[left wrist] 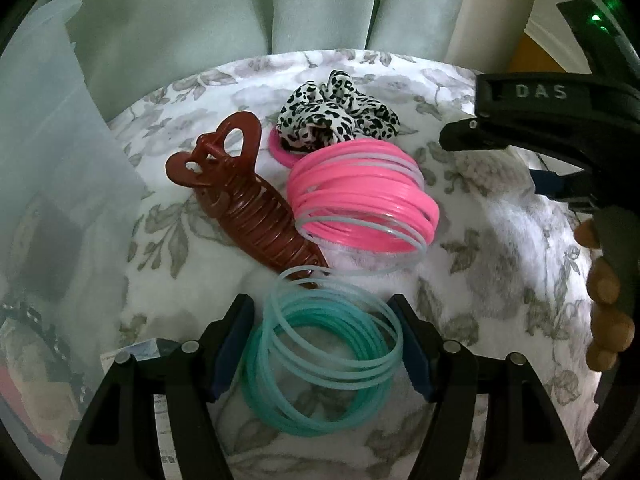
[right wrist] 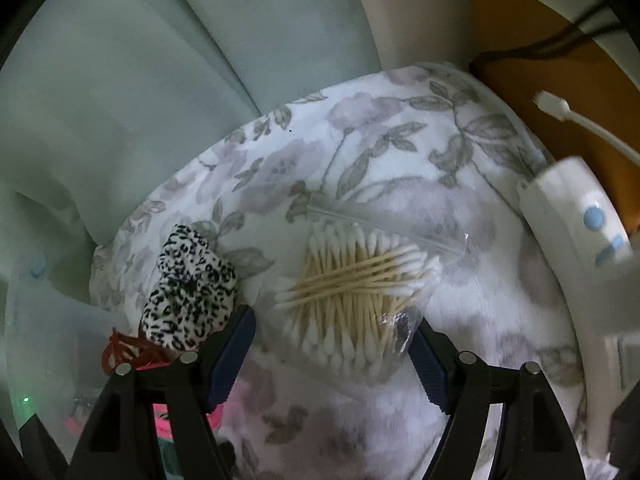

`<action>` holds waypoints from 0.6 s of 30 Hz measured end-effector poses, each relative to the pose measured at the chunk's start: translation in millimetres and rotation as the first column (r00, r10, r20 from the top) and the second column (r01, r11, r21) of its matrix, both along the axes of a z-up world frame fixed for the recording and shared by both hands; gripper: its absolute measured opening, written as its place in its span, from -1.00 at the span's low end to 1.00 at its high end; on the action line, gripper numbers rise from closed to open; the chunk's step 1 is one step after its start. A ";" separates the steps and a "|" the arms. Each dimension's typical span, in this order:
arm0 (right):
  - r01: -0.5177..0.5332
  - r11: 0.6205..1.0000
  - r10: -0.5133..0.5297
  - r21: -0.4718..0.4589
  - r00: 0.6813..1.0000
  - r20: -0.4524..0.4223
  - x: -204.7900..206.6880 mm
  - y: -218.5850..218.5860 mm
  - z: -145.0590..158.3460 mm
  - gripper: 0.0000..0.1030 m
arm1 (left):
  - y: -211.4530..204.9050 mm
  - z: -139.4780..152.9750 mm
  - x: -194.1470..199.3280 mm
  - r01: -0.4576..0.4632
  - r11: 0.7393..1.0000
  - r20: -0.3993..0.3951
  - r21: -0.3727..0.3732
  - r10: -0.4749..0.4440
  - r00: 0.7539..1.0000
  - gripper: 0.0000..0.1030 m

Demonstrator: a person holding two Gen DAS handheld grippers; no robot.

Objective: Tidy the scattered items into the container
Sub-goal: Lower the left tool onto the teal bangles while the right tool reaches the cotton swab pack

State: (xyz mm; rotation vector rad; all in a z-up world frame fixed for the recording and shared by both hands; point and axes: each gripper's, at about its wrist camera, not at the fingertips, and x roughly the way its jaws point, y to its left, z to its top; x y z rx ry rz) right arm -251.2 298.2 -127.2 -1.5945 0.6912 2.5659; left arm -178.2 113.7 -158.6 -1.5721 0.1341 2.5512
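Observation:
My left gripper (left wrist: 322,346) is open, its jaws on either side of a stack of teal bangles (left wrist: 320,356) lying on the floral blanket (left wrist: 500,280). Beyond lie a brown hair claw clip (left wrist: 244,196), a stack of pink bangles (left wrist: 364,196) and a leopard-print scrunchie (left wrist: 338,116). My right gripper (right wrist: 334,354) is open around a clear bag of cotton swabs (right wrist: 356,292); it also shows at the right of the left wrist view (left wrist: 532,120). The scrunchie (right wrist: 188,292) and clip (right wrist: 128,354) lie left of it. A translucent plastic container (left wrist: 52,200) stands at the left.
A pale green curtain (left wrist: 200,12) hangs behind the blanket. A white device with blue buttons (right wrist: 580,216) and a white cable (right wrist: 576,116) lie at the right edge, over an orange surface (right wrist: 532,52).

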 end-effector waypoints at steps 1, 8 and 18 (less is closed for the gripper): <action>-0.002 1.000 0.002 0.008 1.000 0.000 -1.4 -0.7 0.1 0.52 | -0.4 0.0 0.3 0.001 1.000 -0.002 0.002 -0.001 1.000 0.36; 0.001 0.998 -0.001 0.061 1.000 0.013 -2.4 -1.3 1.8 0.24 | -1.9 1.1 4.4 0.004 1.000 -0.006 0.018 -0.004 1.000 0.32; 0.008 0.999 -0.009 0.034 1.000 0.028 30.0 8.5 -5.0 -0.06 | -3.9 3.9 15.8 0.007 1.000 0.002 0.022 -0.007 1.000 0.19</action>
